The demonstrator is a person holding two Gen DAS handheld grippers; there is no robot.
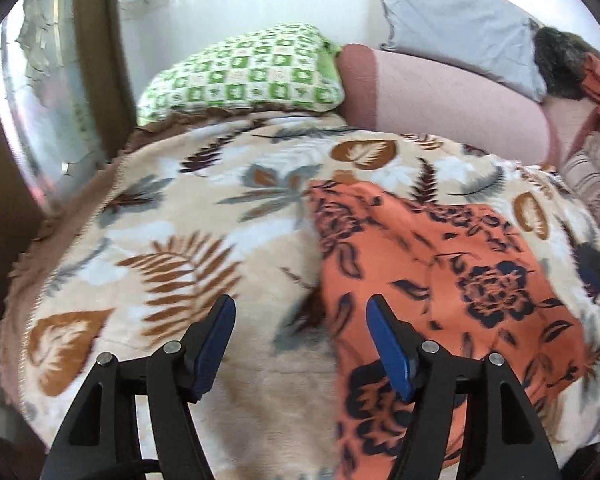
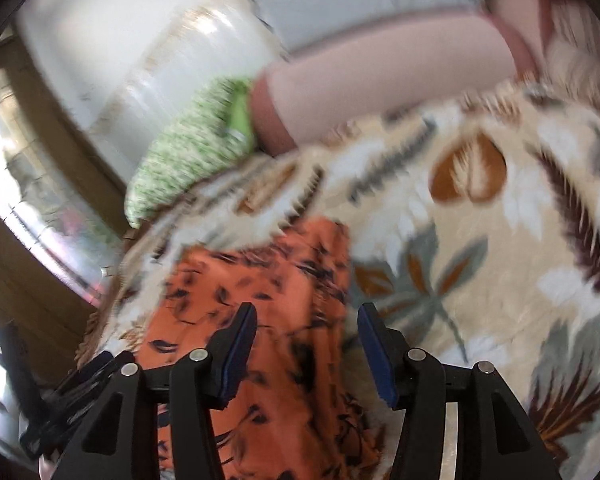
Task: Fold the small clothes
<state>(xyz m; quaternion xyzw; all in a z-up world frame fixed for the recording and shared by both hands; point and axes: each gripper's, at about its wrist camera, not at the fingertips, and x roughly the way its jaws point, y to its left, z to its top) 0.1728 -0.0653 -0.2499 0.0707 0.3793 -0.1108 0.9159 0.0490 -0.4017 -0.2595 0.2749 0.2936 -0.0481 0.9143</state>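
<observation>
An orange floral garment (image 1: 440, 280) is seen spread flat on a leaf-patterned blanket (image 1: 188, 216), at the lower right of the left wrist view. The left gripper (image 1: 300, 344) is held well open above it, with nothing between its 2 blue pads (image 1: 216, 344). The right gripper (image 2: 306, 354) is likewise parted and empty over the cloth. A green checked pillow (image 1: 244, 72) lies at upper centre.

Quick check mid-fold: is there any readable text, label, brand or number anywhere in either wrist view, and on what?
None readable in either view.
Orange floral garment: printed flowers only, no tag showing.
Leaf-print blanket: pattern only.
Green checked pillow: small motifs in the squares, too small to tell if any are letters.
Right wrist view: motion-blurred, nothing legible.
</observation>
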